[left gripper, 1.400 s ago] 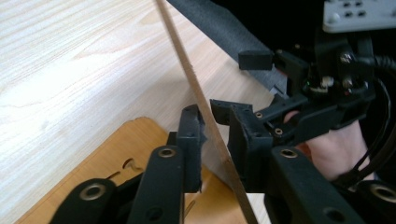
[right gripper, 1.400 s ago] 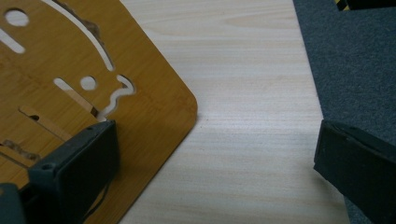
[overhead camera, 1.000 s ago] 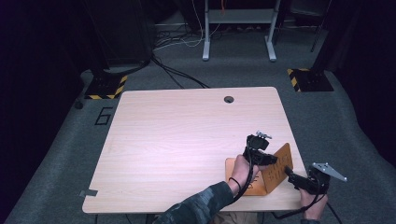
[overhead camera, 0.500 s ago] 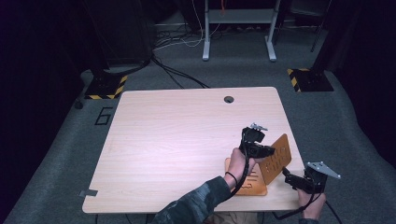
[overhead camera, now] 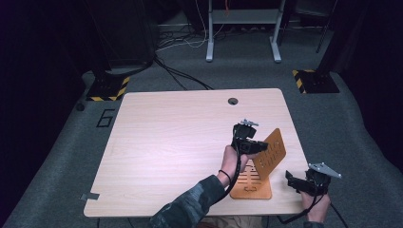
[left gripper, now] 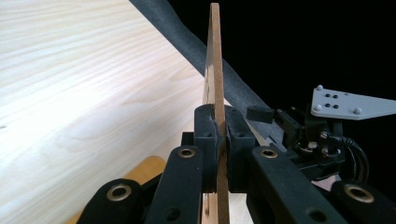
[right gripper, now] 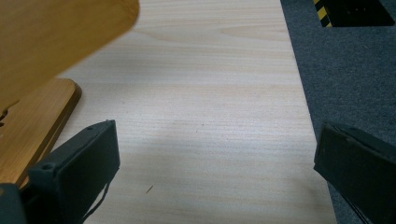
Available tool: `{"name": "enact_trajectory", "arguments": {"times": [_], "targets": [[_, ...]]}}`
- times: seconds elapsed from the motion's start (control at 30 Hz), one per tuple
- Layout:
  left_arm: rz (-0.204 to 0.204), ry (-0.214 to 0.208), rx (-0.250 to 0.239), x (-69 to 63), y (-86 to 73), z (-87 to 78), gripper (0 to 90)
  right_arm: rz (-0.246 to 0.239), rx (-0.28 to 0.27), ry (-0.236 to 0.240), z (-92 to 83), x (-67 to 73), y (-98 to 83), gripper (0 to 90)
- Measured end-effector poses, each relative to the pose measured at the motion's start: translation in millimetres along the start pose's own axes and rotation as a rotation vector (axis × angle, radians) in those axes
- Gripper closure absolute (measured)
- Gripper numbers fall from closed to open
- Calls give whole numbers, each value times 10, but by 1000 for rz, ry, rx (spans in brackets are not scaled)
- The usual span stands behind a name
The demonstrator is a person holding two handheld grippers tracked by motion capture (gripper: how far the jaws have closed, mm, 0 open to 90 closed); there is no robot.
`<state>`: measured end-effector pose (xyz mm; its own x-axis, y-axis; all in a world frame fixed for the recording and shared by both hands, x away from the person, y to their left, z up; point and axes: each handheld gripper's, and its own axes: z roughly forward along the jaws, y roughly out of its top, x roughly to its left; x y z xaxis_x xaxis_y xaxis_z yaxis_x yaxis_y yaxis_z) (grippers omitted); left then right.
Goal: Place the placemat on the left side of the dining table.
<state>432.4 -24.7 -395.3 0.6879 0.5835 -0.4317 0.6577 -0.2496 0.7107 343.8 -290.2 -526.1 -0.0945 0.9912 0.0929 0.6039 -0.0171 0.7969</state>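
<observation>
**Left hand-held gripper clamping a raised wooden panel near the desk's right front corner**

The left hand-held gripper [overhead camera: 254, 146] is pinching the upper wooden panel [overhead camera: 269, 153] of a two-part wooden piece, with its jaws closed hard on the thin board. In the left gripper view the panel [left gripper: 214, 79] is standing edge-on between the two black pads [left gripper: 206, 135], which are pressing on it from both sides. The panel is tilting up and leaning toward the desk's right edge, its lower end meeting the slotted base board [overhead camera: 250, 184]. That base board is lying flat on the desk [overhead camera: 171, 137], just inside the front edge and near the right front corner.

The right hand-held gripper [overhead camera: 293, 180] is hovering just off the desk's right edge, near the front corner, apart from the wooden piece. In the right gripper view its jaws are standing wide apart with nothing between them, only bare desk [right gripper: 205, 107] showing there, while the base board [right gripper: 32, 126] and the raised panel [right gripper: 56, 32] are sitting at the left of that view.

The person's left sleeve [overhead camera: 190, 204] is coming in over the front edge.
</observation>
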Motion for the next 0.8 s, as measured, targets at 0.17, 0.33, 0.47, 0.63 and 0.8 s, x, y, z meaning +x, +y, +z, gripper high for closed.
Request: {"name": "enact_trajectory", "arguments": {"times": [0.17, 0.33, 0.47, 0.63, 0.8], "targets": [[-11, 24, -20, 120, 18, -119, 858, -4, 8, 1, 8, 5, 2, 0], [-30, 52, -38, 264, 9, -241, 858, -16, 33, -10, 32, 20, 11, 0], [-49, 71, -52, 381, 2, -336, 858, -23, 41, -12, 41, 28, 14, 0], [-62, 97, -68, 494, 6, -442, 858, -28, 50, -15, 50, 32, 16, 0], [-69, 120, -86, 583, 5, -546, 858, -30, 62, -12, 62, 35, 19, 0]]}}
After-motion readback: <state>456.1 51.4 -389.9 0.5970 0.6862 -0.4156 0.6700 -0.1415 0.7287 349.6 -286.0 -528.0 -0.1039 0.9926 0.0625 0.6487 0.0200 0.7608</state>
